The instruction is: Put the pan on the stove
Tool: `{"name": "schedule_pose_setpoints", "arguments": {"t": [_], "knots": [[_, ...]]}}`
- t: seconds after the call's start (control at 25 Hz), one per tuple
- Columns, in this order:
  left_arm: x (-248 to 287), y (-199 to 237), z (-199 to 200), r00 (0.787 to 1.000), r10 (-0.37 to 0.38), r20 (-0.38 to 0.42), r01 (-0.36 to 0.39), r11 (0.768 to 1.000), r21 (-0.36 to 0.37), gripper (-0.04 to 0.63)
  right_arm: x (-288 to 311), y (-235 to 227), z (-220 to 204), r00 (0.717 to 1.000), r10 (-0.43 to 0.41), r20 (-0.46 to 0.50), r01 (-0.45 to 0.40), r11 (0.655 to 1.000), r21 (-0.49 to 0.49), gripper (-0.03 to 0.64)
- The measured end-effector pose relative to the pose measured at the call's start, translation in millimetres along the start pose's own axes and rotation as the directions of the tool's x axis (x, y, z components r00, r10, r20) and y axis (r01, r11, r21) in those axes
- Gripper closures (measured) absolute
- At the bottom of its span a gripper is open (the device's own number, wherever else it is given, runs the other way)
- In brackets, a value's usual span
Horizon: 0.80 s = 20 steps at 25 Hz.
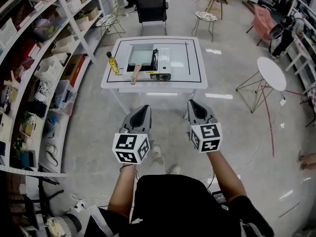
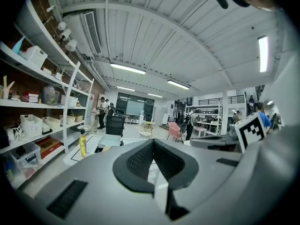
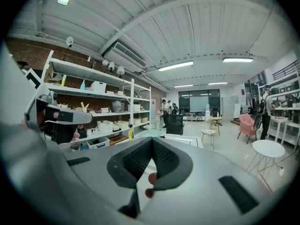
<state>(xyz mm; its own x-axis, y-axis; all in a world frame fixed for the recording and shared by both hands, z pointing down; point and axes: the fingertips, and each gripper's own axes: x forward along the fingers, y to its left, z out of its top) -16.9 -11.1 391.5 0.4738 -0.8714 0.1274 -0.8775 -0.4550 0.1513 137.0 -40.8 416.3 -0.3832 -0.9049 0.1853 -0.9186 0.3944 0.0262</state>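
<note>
**1. Pan** (image 1: 141,56): square and grey, with a wooden handle pointed toward the near edge of the table (image 1: 193,78). It is set left of centre on the white top, just beside the stove (image 1: 162,63), on that unit's left. Whether its right edge overlaps the burner cannot be told.

**2. Stove:** white portable unit with a black burner, placed about the centre of the table, controls turned to the near edge.

**3. Oil bottle** (image 1: 113,63): yellow with a black cap, stood upright near the left edge, apart from the pan.

**4. Left gripper** (image 1: 143,109): held over the floor, well short of the near edge. The jaws are closed tip to tip and nothing is gripped.

**5. Right gripper** (image 1: 193,104): held beside the left one, equally short of the table. The jaws are brought together at the tips and are empty.

**6. Surroundings:** shelving (image 1: 49,58) is ranged along the left. 1 black chair (image 1: 151,6) is placed beyond the far edge. 1 round side table (image 1: 271,73) is seen at the right.
</note>
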Motion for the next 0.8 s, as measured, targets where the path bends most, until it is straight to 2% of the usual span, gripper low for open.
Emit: {"name": "schedule_pose_setpoints", "arguments": {"t": [0.32, 0.8], "knots": [[-15.9, -8.7, 2.8, 1.0, 0.02, 0.021, -0.02, 1.0, 0.024, 0.584, -18.8, 4.8, -0.4, 1.0, -0.003, 0.019, 0.002, 1.0, 0.017, 0.617], [-23.8, 2.9, 14.0, 0.999, -0.008, 0.037, 0.007, 0.999, 0.039, 0.584, -15.5, 25.0, 13.0, 0.999, -0.014, 0.037, 0.014, 1.0, 0.003, 0.617]]}}
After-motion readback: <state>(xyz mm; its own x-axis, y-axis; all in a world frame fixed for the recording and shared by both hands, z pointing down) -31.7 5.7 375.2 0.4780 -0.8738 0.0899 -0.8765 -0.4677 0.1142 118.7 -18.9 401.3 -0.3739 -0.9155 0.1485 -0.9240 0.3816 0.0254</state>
